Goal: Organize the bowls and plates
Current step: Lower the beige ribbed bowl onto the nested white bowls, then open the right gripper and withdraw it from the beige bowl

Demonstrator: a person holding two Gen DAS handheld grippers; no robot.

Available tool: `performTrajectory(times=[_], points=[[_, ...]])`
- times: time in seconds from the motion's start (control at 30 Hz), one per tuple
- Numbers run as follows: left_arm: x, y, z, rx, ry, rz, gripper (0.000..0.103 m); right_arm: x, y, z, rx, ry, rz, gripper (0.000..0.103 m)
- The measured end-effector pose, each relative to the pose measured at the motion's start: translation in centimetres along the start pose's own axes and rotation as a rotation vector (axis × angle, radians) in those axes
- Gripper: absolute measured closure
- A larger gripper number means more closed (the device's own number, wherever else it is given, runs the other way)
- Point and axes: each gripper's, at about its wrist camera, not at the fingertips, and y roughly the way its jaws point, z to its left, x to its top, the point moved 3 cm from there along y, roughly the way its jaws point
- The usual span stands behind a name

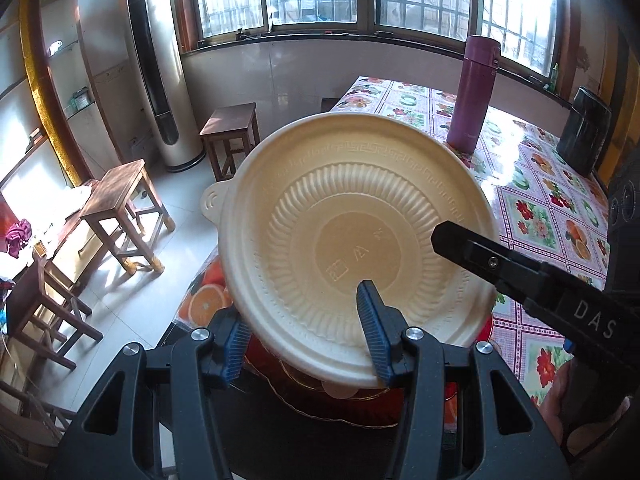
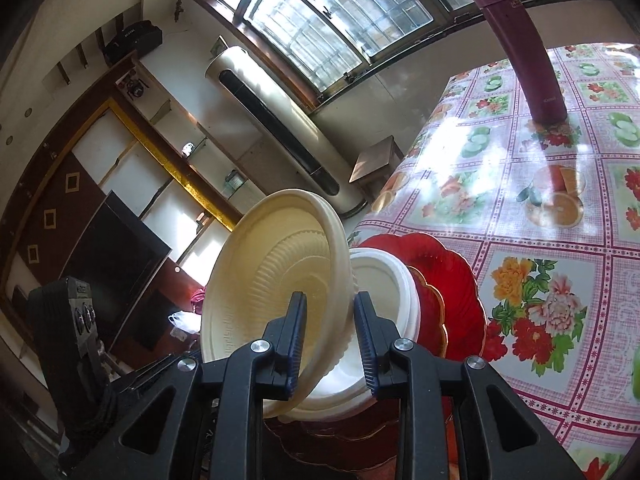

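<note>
Floral oilcloth table (image 2: 560, 240) | both grippers, left gripper (image 1: 306, 334) and right gripper (image 2: 328, 340), clench cream ribbed plastic bowl (image 1: 352, 240) | lower level onto white bowl (image 2: 384, 280) in red scalloped plate (image 2: 452, 280).

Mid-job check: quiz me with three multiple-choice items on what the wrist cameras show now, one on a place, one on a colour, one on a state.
1. Where does the purple flask stand?
A. On the flowered tablecloth
B. On a wooden stool
C. On the window sill

2. What colour is the scalloped plate under the stack?
A. Blue
B. Red
C. Green

3. How is the cream bowl sitting?
A. Flat on the floor
B. Upside down on the flask
C. Tilted up, its rim between gripper fingers

Answers:
1 A: the flask's base rests on the tablecloth in both views.
2 B: its red rim shows beside the white bowl.
3 C: the right wrist view shows it on edge, the right gripper straddling its rim; the left gripper straddles the near edge.
</note>
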Motion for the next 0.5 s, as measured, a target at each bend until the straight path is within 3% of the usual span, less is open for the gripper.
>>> performTrajectory(times=[0.5], points=[[0.4,1.7,0.2,0.033,0.017,0.031,0.054,-0.2,0.7,-1.5,-0.009,0.024,0.024,0.076]])
